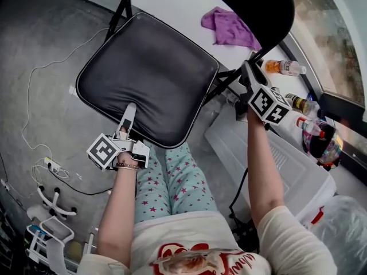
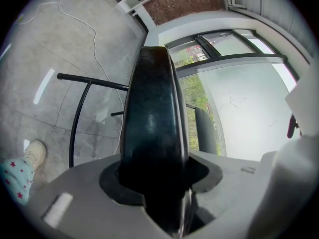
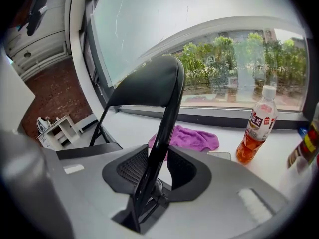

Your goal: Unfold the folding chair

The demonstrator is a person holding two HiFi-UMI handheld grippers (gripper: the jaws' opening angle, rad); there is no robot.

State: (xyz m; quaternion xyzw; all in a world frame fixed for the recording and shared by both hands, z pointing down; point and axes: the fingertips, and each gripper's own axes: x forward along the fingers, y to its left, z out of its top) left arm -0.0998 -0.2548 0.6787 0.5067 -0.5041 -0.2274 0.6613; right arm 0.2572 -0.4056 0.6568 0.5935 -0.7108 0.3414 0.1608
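Observation:
The black folding chair's padded seat (image 1: 146, 76) lies spread out flat in front of me, its backrest (image 1: 261, 4) rising at the upper right. My left gripper (image 1: 127, 119) is shut on the seat's near edge; in the left gripper view the seat (image 2: 152, 128) runs edge-on between the jaws. My right gripper (image 1: 248, 73) is shut on the black frame tube beside the seat. The right gripper view shows that tube (image 3: 159, 148) clamped between the pads (image 3: 132, 168), leading up to the backrest (image 3: 147, 83).
A white ledge carries a purple cloth (image 1: 229, 27) and an orange drink bottle (image 1: 284, 67); more bottles (image 1: 301, 103) stand further right. A white bin (image 1: 275, 165) sits at my right. Cables (image 1: 40, 67) trail over the grey floor, with a white rack (image 1: 49, 234) at lower left.

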